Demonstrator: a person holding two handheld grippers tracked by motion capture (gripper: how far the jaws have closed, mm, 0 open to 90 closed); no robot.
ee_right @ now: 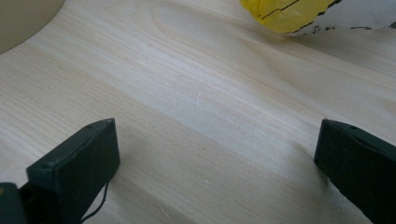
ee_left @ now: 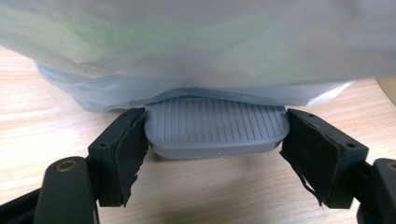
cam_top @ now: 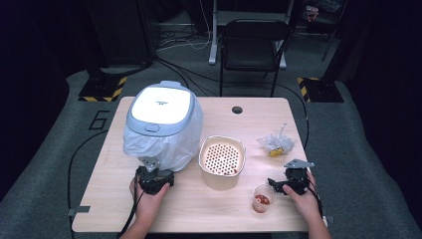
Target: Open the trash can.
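A: High view: what is on the surface (cam_top: pixel 209 209)?

B: A cooker (cam_top: pixel 161 122), lid shut and wrapped in a clear bag, stands at rear left. The left claw (cam_top: pixel 158 174) sits at its near base. A beige basket (cam_top: pixel 222 160) with a perforated bottom stands centre, a crumpled wrapper (cam_top: pixel 275 143) to its right, and a small cup (cam_top: pixel 263 198) holding something red at the near right. The right claw (cam_top: pixel 272 184) rests just beside that cup, pointing left.

A: Left gripper view?

B: The cooker's grey ribbed tab (ee_left: pixel 215 127) juts from under the bag (ee_left: pixel 196 51), low over the wood. The left claw (ee_left: pixel 215 149) brackets it, one pad (ee_left: pixel 133 149) at each end. The pads appear to touch the tab's ends; whether they press cannot be told.

A: Right gripper view?

B: The right claw (ee_right: pixel 217 158) stands wide open over bare wood, nothing between the jaws. The wrapper (ee_right: pixel 317 14), yellow and white, lies ahead at top right, and the basket's edge (ee_right: pixel 23 18) shows at top left.
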